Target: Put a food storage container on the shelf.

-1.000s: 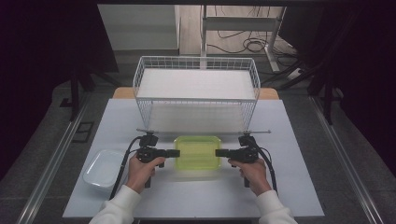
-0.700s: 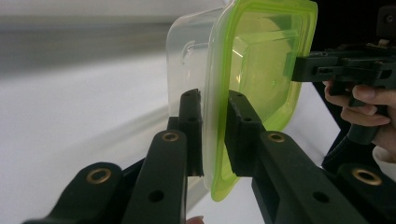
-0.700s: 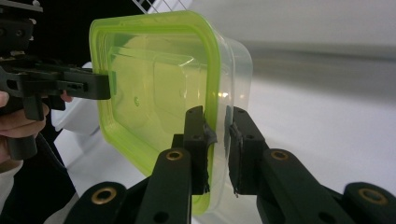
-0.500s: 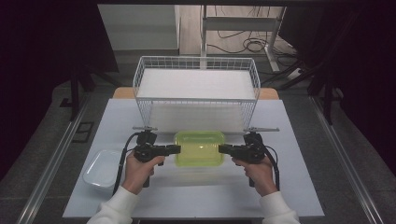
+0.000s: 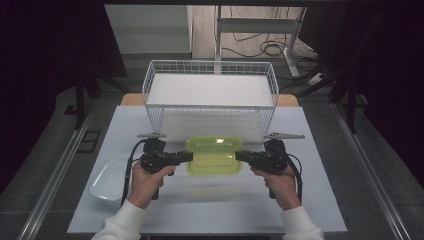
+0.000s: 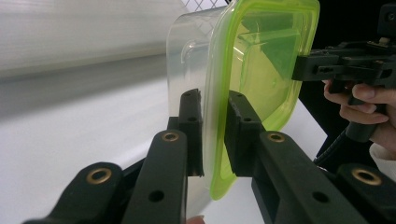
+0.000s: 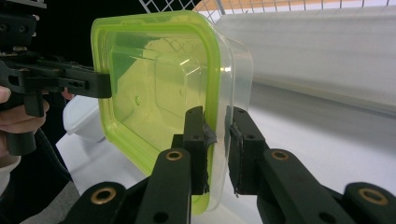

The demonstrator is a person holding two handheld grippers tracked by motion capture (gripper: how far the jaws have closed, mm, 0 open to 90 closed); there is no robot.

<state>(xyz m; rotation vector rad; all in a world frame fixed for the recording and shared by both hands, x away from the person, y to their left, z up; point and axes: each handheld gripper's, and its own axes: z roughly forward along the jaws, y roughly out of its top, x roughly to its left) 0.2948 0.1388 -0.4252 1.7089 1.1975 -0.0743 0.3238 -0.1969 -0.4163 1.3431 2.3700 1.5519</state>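
A person holds a claw in each hand and carries a clear plastic container with a lime-green lid [image 5: 214, 156] between them, just above the desk [image 5: 210, 210] and in front of a white wire basket [image 5: 210, 95]. The left claw [image 5: 186, 156] is nearly closed, its jaws pinching the lid's rim at the container's left end; the right claw [image 5: 241, 156] is closed just as tightly on the rim at the opposite end.

In the left gripper view the container [image 6: 252, 70] sits between the black jaws, rim clamped. The right gripper view shows the same hold from the other end [image 7: 159, 79].

To do this step well, both hands should likely rise together and keep level — a thin rim held at two small points could slip or twist if one side leads. The basket wall looks tall, so the container probably needs to clear its top edge before moving forward.

The desk is pale and plain. A white rectangular tray [image 5: 106, 179] lies near its front left corner, apart from the container. Beyond the desk the room is dim, with dark curtains at both sides and cables on the floor under a far frame — details there are hard to make out.
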